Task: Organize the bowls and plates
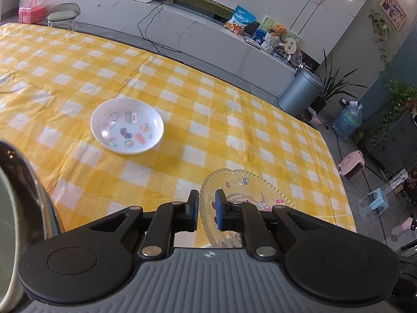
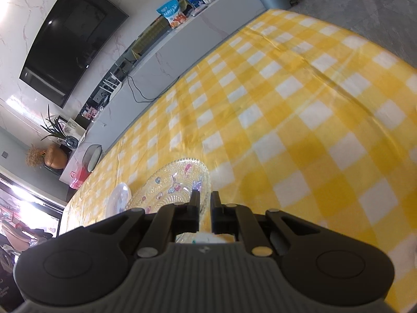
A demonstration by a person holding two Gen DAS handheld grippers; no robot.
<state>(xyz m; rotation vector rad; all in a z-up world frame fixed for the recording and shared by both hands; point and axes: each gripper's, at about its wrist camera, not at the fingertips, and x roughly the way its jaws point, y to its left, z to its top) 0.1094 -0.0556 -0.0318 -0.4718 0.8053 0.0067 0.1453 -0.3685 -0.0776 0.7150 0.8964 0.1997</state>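
A clear glass plate with a beaded rim and cartoon stickers hangs just over the yellow checked tablecloth, held between both grippers. My left gripper is shut on its left rim, and the plate spreads out to the right of the fingers. In the right wrist view the same glass plate spreads to the left, with my right gripper shut on its right rim. A white plate with stickers lies flat on the cloth further off to the left. That white plate shows beyond the glass one.
A dark round vessel with a pale inside fills the left edge, close to my left gripper. The table's right edge drops to a floor with a grey bin, a pink heater and a blue stool.
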